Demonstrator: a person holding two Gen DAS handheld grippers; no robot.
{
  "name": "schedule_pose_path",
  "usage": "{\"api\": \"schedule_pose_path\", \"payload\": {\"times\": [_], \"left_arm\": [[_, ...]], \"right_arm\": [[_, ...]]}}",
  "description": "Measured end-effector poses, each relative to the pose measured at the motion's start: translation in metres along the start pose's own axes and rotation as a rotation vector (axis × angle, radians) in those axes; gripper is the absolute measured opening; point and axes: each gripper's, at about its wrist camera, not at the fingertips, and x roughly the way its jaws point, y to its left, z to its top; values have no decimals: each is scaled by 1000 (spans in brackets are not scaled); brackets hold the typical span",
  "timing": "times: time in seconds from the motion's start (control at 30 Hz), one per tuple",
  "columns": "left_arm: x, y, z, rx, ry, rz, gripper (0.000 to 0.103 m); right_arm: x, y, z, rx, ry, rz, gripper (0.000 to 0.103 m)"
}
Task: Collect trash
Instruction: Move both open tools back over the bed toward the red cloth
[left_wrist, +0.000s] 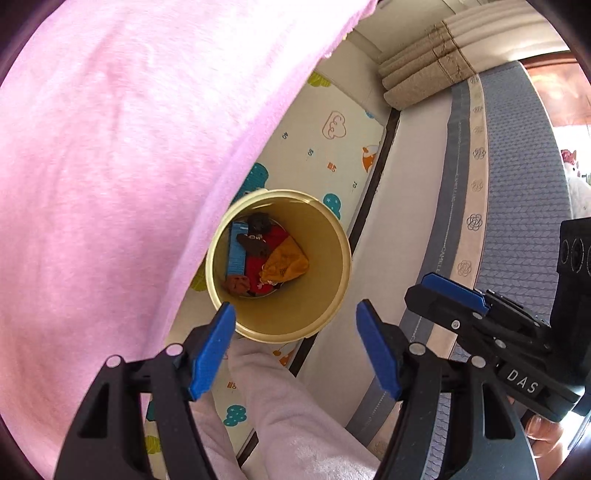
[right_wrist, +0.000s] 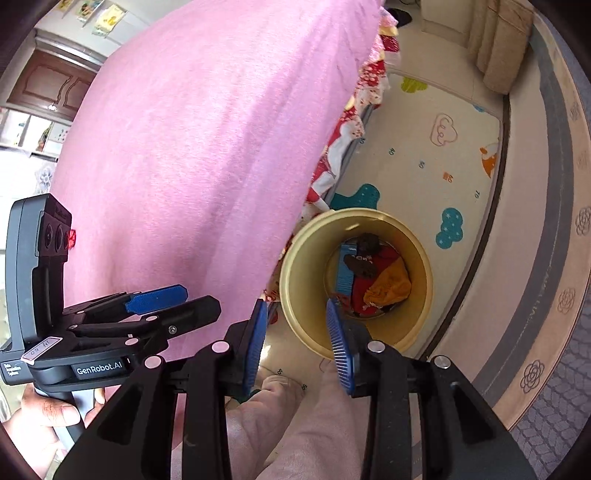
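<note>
Both grippers hang above a yellow bin (left_wrist: 277, 264) that stands on the cartoon-printed play mat (left_wrist: 332, 147), wedged between the pink blanket (left_wrist: 129, 166) draped over a surface on one side and the grey patterned mattress edge (left_wrist: 517, 166) on the other. The left gripper (left_wrist: 295, 347) has its jaws spread wide with nothing between them, and its view looks almost straight down the bin's mouth, which suggests it is positioned there for dropping things in. The right gripper (right_wrist: 297, 343) shows its jaws parted by a narrower gap, also empty, with the bin (right_wrist: 356, 284) just beyond the tips. The trash sits at the bottom of the bin: an orange wrapper (left_wrist: 286, 264), a blue packet (left_wrist: 236, 253) standing against the wall, something red (left_wrist: 258, 269) under them, and dark brown crumpled bits (left_wrist: 256, 236). Judging by the empty jaws, this load looks delivered, and any further pieces would have to be sought elsewhere, since no loose litter shows on the mat. The person's pale pink legs (left_wrist: 295, 417) are close under the bin
</note>
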Motion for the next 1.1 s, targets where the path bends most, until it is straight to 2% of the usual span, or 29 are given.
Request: {"api": "schedule_pose_path", "payload": {"times": [0.17, 0.37, 0.63, 0.77, 0.93, 1.1], "left_arm": [[-60, 64, -20, -94, -104, 19, 67], [-130, 170, -63, -258, -212, 39, 67], [-220, 325, -132, -544, -359, 73, 67], [-259, 386, -155, -679, -439, 72, 68], [-288, 444, -162, -800, -504, 83, 69], [-293, 489, -150, -900, -542, 74, 69]], "right_arm": [[8, 86, 13, -153, 11, 9, 34], [42, 213, 12, -355, 45, 50, 34], [86, 380, 9, -549, 92, 160, 34], [107, 450, 17, -658, 117, 170, 34], [144, 526, 33, -776, 143, 201, 34], [192, 587, 53, -870, 186, 203, 34]]}}
